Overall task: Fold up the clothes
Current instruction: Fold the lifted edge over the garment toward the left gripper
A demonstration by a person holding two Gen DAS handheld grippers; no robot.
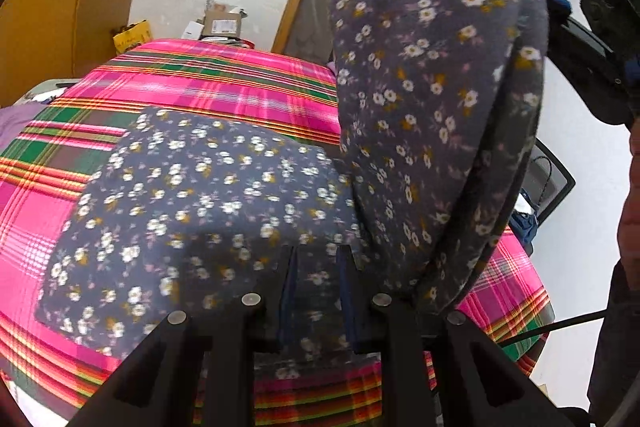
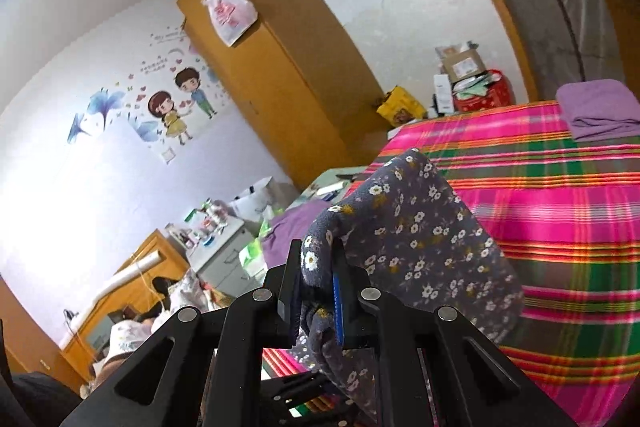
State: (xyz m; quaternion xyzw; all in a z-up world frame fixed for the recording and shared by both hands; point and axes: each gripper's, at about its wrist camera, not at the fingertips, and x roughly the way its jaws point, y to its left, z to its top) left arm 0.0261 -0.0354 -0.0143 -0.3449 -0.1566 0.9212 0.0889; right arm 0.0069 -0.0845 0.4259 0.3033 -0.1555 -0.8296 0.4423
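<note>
Over the plaid bed (image 1: 224,83), both my tools grip the floral garment (image 1: 224,195): left tool (image 1: 316,283) clamps its near edge, right tool (image 2: 320,291) lifts a corner. Mid-fold, I judge; next, carry that corner across and align edges.

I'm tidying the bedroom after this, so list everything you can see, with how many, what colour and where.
floral garment: one, grey-blue with white flowers, partly on the bed, partly lifted
bedcover: one, pink, green and orange plaid, over the bed
folded cloth: one, purple, far corner of bed
wardrobe: one, tan wood, against the wall
plastic bag: one, white and pink, hanging on wardrobe
wall stickers: cartoon pair, on the lilac wall
boxes: several, brown and red, beyond the bed
left tongs: black, clamping the garment
right tongs: black, clamping the garment's raised edge
</note>
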